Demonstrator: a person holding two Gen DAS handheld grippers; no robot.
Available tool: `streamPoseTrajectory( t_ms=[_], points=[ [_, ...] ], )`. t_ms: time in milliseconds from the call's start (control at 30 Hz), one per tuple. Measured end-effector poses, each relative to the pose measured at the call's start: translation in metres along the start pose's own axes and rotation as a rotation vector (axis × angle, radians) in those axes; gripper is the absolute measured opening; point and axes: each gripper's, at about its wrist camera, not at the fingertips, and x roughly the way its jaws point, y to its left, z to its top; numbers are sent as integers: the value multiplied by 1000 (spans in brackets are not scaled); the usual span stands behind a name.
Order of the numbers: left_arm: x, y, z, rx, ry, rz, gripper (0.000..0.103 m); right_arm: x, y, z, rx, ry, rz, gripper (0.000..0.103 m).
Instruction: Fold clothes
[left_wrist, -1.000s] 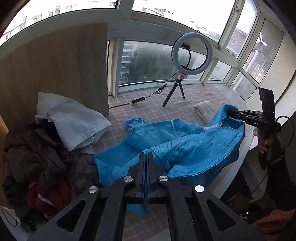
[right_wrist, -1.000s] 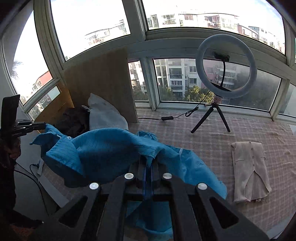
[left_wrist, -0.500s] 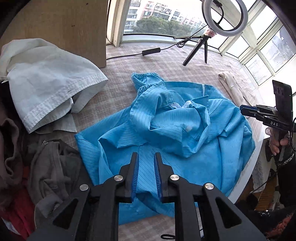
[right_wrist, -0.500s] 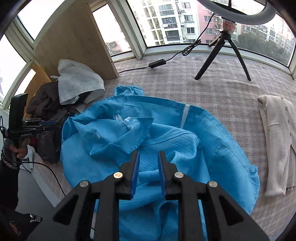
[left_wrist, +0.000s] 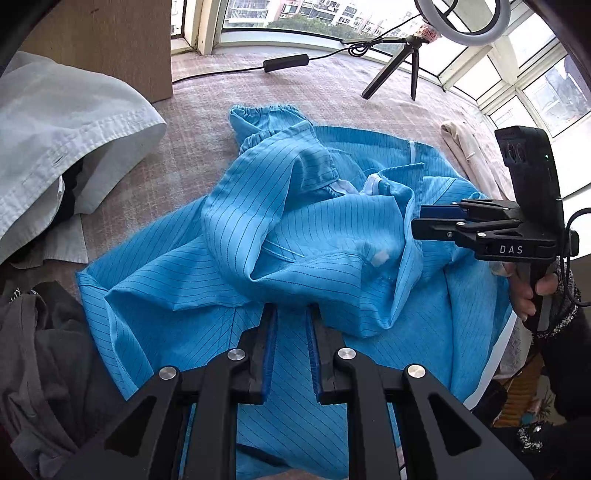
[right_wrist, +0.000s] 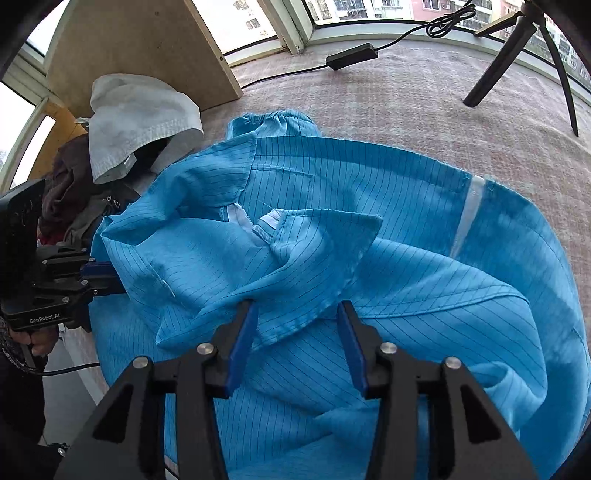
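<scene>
A blue pinstriped garment (left_wrist: 295, 229) (right_wrist: 388, 251) lies crumpled on the checked table cover, its collar and a white label turned up near the middle. My left gripper (left_wrist: 291, 325) hovers open over the garment's near hem, with a narrow gap and nothing pinched between the fingers. My right gripper (right_wrist: 295, 321) stands open more widely above a folded flap of the same garment. Each wrist view shows the other gripper from the side: the right gripper (left_wrist: 421, 221) at the collar side and the left gripper (right_wrist: 103, 277) at the garment's left edge, each held by a hand.
A white garment (left_wrist: 55, 129) (right_wrist: 140, 122) lies over a pile of dark clothes (left_wrist: 37, 350) (right_wrist: 74, 192) on the left. A wooden board (left_wrist: 110, 33) leans behind. A ring-light tripod (left_wrist: 406, 62) (right_wrist: 517, 55), its cable and a folded cream garment (left_wrist: 469, 147) are beyond.
One second ago both grippers were shut on the blue garment and held it up. They let go, the garment dropped onto the table, and the right gripper has opened wider since.
</scene>
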Motion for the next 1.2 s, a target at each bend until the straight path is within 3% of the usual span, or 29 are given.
streamPoseTrajectory(
  t_ms=[33,67,233,367,433,533,600,633,667,800,833,867,900,1100,1133,1167,1200],
  points=[
    [-3,-1,3,7,-11,11,15,0,1,2,6,-9,28,27],
    [-7,-3,5,16,-25,25,15,-3,3,5,9,-22,45,0],
    [-23,-13,14,67,-78,74,15,-36,12,17,23,-111,86,2],
    [-28,-30,8,118,-88,77,15,-69,-2,26,125,-177,166,2],
    [-28,-43,2,145,-88,66,15,-77,-7,28,137,-193,150,2],
    [-24,-62,-9,178,-88,40,17,-65,-9,24,109,-134,63,4],
    [-16,-75,-14,205,-71,17,25,-57,-10,21,90,-95,5,24],
    [-11,-83,-17,227,-61,22,31,-53,-10,20,81,-75,-24,46],
    [-4,-91,-20,249,-51,34,36,-49,-11,18,72,-56,-53,52],
    [16,-105,-21,285,-31,75,37,-22,-10,11,81,-17,23,52],
    [19,-106,-20,288,-36,88,37,-17,-8,12,82,-7,32,47],
    [22,-107,-18,291,-40,100,37,-13,-5,15,82,4,30,11],
    [24,-108,-17,294,-44,113,37,-10,-1,18,83,15,27,3],
    [39,-104,1,285,-70,168,34,-49,15,50,139,-97,195,2],
    [41,-98,6,265,-62,172,14,-56,16,57,151,-115,220,2],
    [40,-91,12,237,-55,167,4,-59,17,61,145,-124,203,2],
    [35,-82,17,205,-57,153,5,-61,19,63,125,-128,159,2]
  ],
)
